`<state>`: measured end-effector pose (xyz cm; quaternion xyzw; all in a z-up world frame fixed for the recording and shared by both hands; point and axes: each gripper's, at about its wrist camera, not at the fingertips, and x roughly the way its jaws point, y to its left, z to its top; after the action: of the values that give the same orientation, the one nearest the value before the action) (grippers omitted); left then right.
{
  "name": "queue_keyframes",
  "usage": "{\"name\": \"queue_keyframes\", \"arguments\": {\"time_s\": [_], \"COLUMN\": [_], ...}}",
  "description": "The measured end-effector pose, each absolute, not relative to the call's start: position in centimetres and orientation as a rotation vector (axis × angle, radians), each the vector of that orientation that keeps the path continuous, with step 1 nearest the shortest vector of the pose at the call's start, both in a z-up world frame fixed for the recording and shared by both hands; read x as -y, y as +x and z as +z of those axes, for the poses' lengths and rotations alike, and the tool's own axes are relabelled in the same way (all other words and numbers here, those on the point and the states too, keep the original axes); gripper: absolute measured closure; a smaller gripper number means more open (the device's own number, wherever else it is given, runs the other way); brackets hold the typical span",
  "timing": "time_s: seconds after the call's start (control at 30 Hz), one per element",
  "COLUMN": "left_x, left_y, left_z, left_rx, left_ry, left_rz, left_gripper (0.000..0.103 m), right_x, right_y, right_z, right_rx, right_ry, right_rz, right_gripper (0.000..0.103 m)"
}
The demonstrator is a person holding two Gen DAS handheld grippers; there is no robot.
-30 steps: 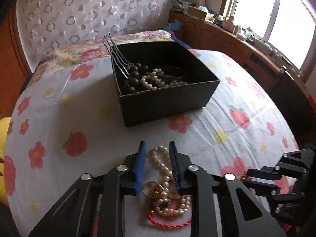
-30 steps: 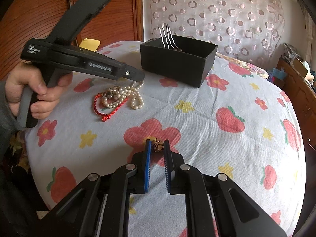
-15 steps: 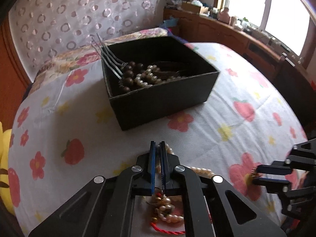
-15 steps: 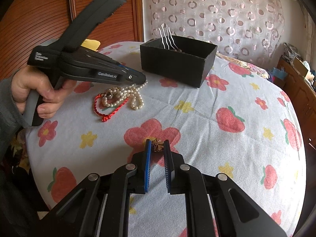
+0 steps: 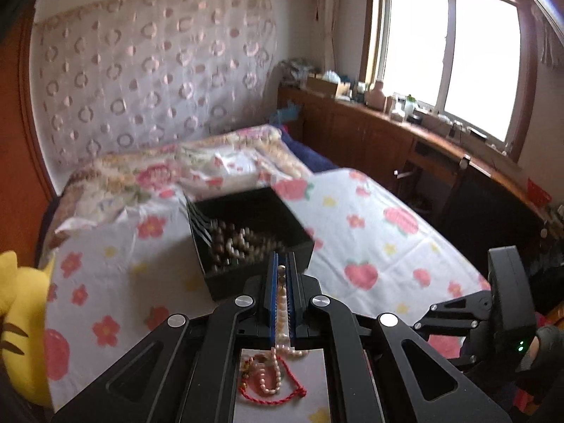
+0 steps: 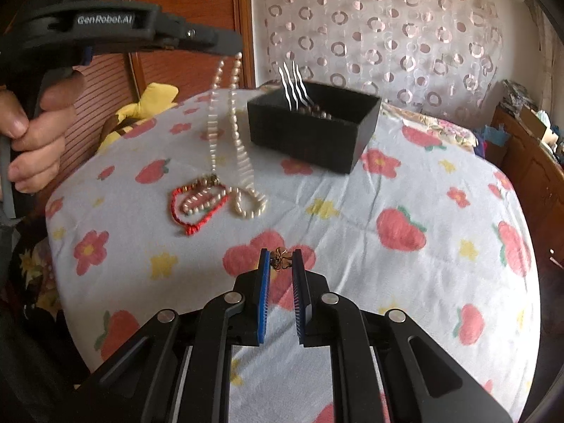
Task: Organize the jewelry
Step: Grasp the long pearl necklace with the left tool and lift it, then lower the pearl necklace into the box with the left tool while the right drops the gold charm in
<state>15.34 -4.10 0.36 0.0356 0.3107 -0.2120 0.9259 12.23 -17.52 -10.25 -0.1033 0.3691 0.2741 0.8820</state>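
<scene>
Right claw (image 6: 281,264) up close is pinching a little gold flower charm (image 6: 281,260). Left claw (image 5: 281,275) is clamped on a pearl necklace (image 6: 231,134), its low end on the bed (image 6: 405,190) beside a red cord bracelet (image 6: 192,208). Farther back, the black box (image 6: 310,125) holds beads, pearls and a hair fork (image 6: 292,86).

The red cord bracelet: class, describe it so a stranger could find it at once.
Start at the black box on the strawberry-print cloth. Nearer the camera and to its left lies a small jewellery heap. The red cord bracelet is its only red loop, knotted, ringing a short bead strand; the long pearl necklace beside it hangs from the left gripper.
</scene>
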Motion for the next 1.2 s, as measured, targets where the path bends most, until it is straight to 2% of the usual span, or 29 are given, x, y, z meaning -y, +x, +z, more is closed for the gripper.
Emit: {"name": "queue_keyframes", "arguments": {"time_s": [0.33, 0.77, 0.93, 1.2], "left_x": [5.2, 4.8, 3.9, 2.3], "left_y": [14.6, 18.0, 21.2, 24.5], "left_z": [6.5, 12.8, 12.2, 6.0], "left_rx": [-0.512, -0.406, -0.440, -0.568], "left_ry": [0.078, 0.072, 0.053, 0.034], "left_rz": [-0.434, -0.353, -0.304, -0.267], "left_gripper": [0.100, 0.100, 0.100, 0.100], "right_x": [18.3, 18.5, 17.2, 15.7], "right_y": [12.4, 14.9, 16.4, 19.7], "right_z": [-5.6, -0.4, 0.9, -0.1], "right_rx": [-0.671, -0.561, -0.542, -0.570], "right_ry": [-0.206, -0.202, -0.206, -0.201], "right_rz": [0.577, 0.561, 0.560, 0.549], "right_gripper": [0.089, 0.089, 0.089, 0.089]}}
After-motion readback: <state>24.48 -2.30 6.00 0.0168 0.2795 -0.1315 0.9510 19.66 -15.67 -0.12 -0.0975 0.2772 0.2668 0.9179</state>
